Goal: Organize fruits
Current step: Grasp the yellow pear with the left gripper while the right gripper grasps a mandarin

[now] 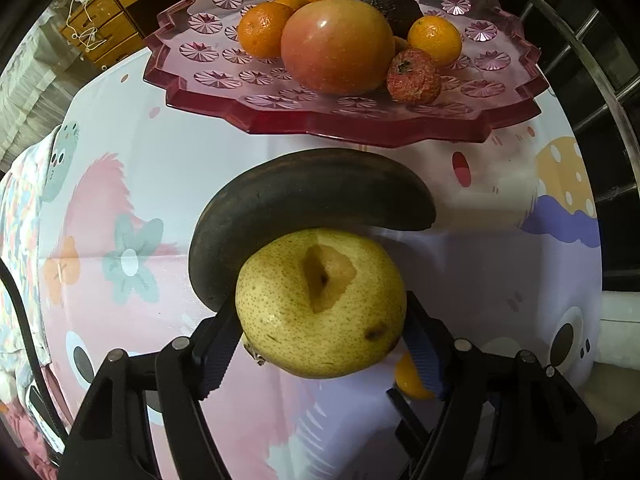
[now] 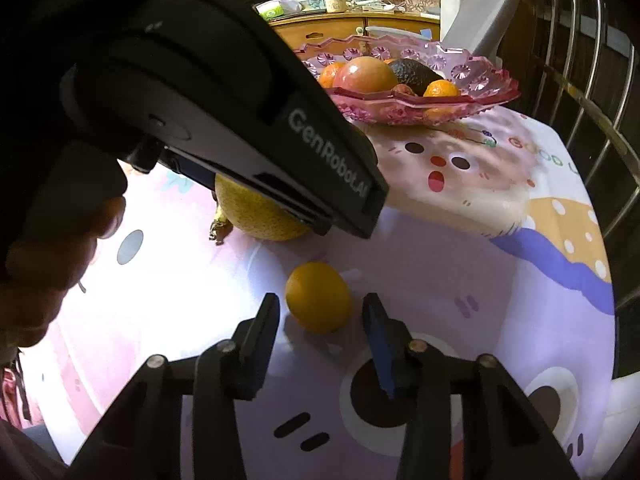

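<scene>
1 pink cut-glass fruit tray (image 1: 208, 92) stands toward the far edge of the tabletop, on a cartoon-printed tablecloth (image 1: 132, 184). In the left wrist view it holds 1 large apple (image 1: 337, 45) at its middle, 1 avocado (image 1: 384, 2) behind the apple, 1 small wrinkled red fruit (image 1: 414, 76) touching the apple at the near rim, and at least 4 mandarins: 3 in a group (image 1: 265, 29) at the apple's left and rear and 1 (image 1: 435, 39) at its right. A further orange patch shows between the apple and the right mandarin; whether it is a 5th mandarin cannot be told.

Off the tray, 3 fruits lie on the cloth, all nearer than the tray. 1 blackened banana (image 1: 304, 196) lies curved around the far side of 1 yellow pear (image 1: 320, 304) and touches it. 1 loose mandarin (image 2: 319, 297) lies apart from both, toward the near edge.

Left gripper (image 1: 320, 332): 1 finger on each flank of the pear, spread wide. The fruit hides the contact faces, so it cannot be told whether the pads press on it.

Right gripper (image 2: 322, 322): fingers at a narrow setting, 1 on each side of the loose mandarin, with cloth visible in the gap at both sides; not gripping.

1 hand (image 2: 60, 248) holds the left gripper's body.
</scene>
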The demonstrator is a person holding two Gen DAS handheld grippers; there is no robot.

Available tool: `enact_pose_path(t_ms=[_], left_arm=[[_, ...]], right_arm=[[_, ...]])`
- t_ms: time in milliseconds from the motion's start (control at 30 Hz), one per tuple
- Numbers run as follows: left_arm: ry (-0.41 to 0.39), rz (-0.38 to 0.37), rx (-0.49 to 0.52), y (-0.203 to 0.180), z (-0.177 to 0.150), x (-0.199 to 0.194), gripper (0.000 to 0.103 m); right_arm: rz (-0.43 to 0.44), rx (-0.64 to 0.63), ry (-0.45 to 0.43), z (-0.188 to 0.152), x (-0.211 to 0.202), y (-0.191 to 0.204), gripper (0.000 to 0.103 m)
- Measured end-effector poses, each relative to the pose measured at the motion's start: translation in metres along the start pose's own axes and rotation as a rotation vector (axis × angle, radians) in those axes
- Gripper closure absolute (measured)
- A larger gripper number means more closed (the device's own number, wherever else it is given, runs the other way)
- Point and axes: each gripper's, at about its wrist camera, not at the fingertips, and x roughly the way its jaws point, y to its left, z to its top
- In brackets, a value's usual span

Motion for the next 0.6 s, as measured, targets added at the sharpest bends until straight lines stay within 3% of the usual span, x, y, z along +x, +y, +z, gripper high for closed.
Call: enact_pose_path(t_ms=[133,600], left_arm=[[-0.006,-0.008,0.001,0.001,-0.001,0.0,0.029],[-0.054,-0.087,-0.029,0.037,-0.017,-0.05,0.03]], right_arm=[[0.018,0.002,-0.001,0.0,0.001,-0.002,0.071],[0.042,-0.026,0.045,0.007,-0.015,-0.001,0.072]])
